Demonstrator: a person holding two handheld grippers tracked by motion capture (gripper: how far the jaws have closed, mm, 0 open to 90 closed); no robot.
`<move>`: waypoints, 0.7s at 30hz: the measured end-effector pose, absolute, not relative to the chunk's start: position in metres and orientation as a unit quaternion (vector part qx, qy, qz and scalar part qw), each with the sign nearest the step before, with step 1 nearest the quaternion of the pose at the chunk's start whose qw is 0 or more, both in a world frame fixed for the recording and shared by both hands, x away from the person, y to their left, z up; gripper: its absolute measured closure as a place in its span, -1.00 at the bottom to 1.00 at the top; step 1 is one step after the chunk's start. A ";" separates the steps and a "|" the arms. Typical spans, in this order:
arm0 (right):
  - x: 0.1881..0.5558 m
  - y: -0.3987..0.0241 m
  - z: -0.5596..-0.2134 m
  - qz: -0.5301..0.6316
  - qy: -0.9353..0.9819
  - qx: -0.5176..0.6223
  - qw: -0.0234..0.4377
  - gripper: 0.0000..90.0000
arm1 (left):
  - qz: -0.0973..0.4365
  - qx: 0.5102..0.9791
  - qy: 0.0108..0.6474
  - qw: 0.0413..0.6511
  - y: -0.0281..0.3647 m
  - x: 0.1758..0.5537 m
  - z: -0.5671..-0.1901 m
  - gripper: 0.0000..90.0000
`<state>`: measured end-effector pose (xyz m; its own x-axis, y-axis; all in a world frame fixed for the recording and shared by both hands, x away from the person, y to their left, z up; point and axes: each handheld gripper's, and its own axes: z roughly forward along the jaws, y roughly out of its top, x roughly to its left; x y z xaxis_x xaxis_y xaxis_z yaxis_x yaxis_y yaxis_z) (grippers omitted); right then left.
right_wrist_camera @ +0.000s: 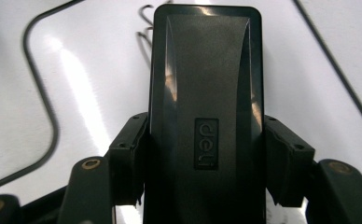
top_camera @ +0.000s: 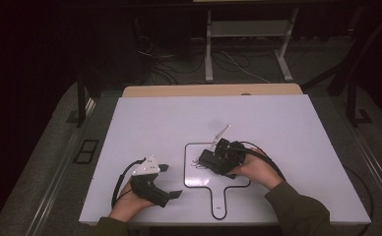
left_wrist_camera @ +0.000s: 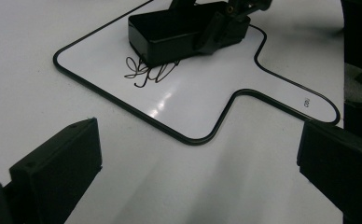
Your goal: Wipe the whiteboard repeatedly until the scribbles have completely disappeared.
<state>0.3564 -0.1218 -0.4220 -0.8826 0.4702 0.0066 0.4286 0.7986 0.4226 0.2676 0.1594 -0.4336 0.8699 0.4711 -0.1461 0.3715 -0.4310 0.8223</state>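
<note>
High view first: at the near left of the white desk point(top_camera: 144, 118) we see the left hand-held gripper point(top_camera: 172, 181), jaws spread wide with nothing between them, resting clear of the board. To its right lies a small whiteboard point(top_camera: 195, 178) with a black rim and a handle pointing near. On it, the right hand-held gripper point(top_camera: 206, 160) has its jaws clamped on the sides of a black eraser point(right_wrist_camera: 206, 93), which sits just beside scribbled marks point(left_wrist_camera: 149, 73).
</note>
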 end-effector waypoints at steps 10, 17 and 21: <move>0.383 -0.162 -0.423 0.206 0.925 0.311 0.068 -0.15 | 0.053 0.844 0.251 0.471 0.159 0.268 -0.434 -1.00; 0.377 -0.154 -0.423 0.203 0.931 0.295 0.068 -0.15 | 0.053 0.844 0.250 0.472 0.159 0.268 -0.434 -1.00; 0.368 -0.142 -0.423 0.205 0.938 0.273 0.062 -0.15 | 0.054 0.844 0.250 0.471 0.160 0.267 -0.433 -1.00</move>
